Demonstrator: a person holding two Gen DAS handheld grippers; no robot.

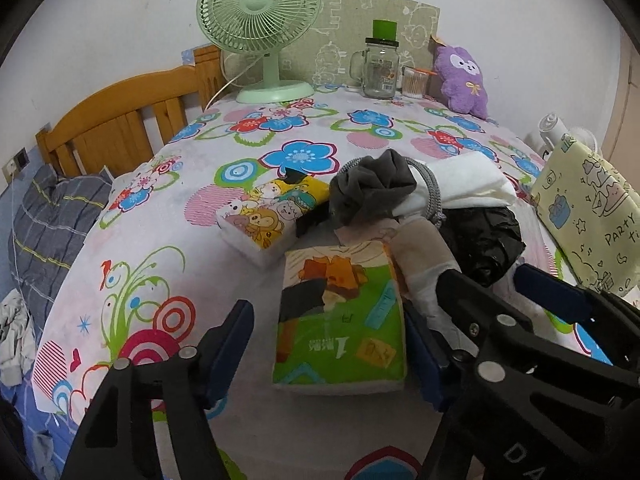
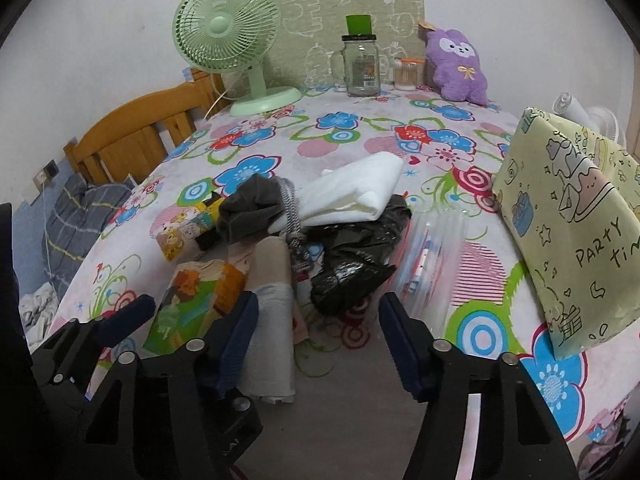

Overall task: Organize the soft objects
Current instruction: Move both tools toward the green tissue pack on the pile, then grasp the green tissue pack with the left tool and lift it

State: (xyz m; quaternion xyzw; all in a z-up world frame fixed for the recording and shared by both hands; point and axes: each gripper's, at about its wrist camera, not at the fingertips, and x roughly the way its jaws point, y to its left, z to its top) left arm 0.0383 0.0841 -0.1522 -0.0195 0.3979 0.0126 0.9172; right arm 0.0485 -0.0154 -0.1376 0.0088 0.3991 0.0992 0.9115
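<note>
A heap of soft things lies mid-table on the floral cloth [image 1: 256,240]: a green tissue pack [image 1: 340,320], a cartoon tissue pack [image 1: 268,216], a grey cloth [image 1: 372,188], a folded white cloth [image 1: 464,184], a black plastic bag [image 1: 480,240] and a beige roll [image 1: 420,256]. My left gripper [image 1: 328,344] is open, its fingers either side of the green pack [image 2: 192,300]. My right gripper [image 2: 318,336] is open and empty, just short of the black bag [image 2: 352,264] and beside the beige roll [image 2: 268,320]. It also shows in the left wrist view [image 1: 480,304].
A green fan [image 1: 260,32], a glass jar [image 1: 380,68], a cotton-swab tub [image 1: 414,82] and a purple plush [image 1: 464,76] stand along the back. A yellow "party time" bag [image 2: 572,220] stands at the right. A clear pouch [image 2: 432,264] lies beside the heap. A wooden headboard [image 1: 120,120] is at left.
</note>
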